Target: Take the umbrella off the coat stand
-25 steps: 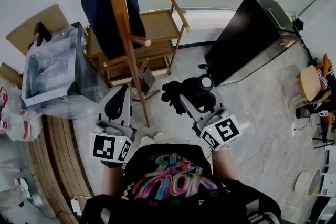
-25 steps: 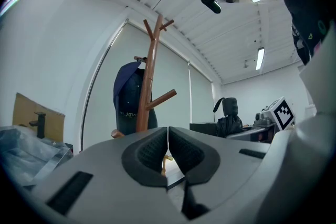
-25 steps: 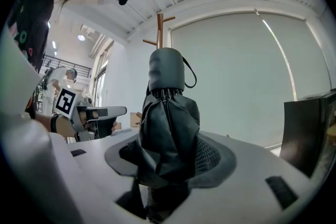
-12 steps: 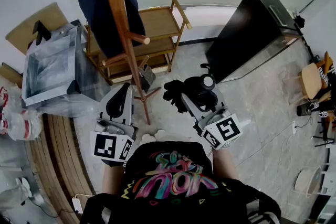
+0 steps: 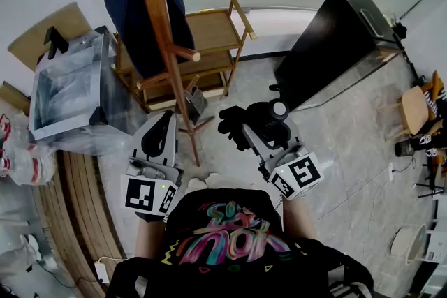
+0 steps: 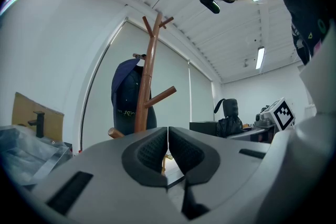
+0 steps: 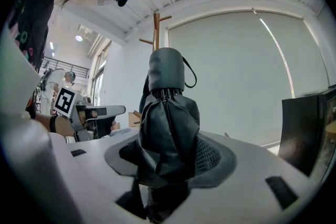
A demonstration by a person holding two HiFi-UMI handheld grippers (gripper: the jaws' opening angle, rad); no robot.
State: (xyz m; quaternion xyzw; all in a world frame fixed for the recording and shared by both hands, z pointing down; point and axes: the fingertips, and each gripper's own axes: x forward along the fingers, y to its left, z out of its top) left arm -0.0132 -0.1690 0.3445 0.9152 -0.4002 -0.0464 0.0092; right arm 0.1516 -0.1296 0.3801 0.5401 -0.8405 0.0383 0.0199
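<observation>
A folded black umbrella [image 7: 167, 128] stands upright between the jaws of my right gripper [image 7: 169, 157], which is shut on it. From the head view, the umbrella [image 5: 253, 121] sits in the right gripper [image 5: 250, 130], clear of the stand and to its right. The wooden coat stand [image 5: 164, 31] rises at the upper left with a dark blue garment [image 5: 136, 7] hanging on it. My left gripper [image 5: 158, 138] is near the stand's base, jaws shut and empty. The left gripper view shows its pads [image 6: 181, 152] pressed together, with the stand [image 6: 147, 84] beyond.
A wooden shelf unit [image 5: 213, 45] stands behind the coat stand. A metal box wrapped in plastic [image 5: 70, 91] is at the left. A black cabinet [image 5: 335, 45] stands at the right. Small wooden stools [image 5: 418, 108] are at the far right.
</observation>
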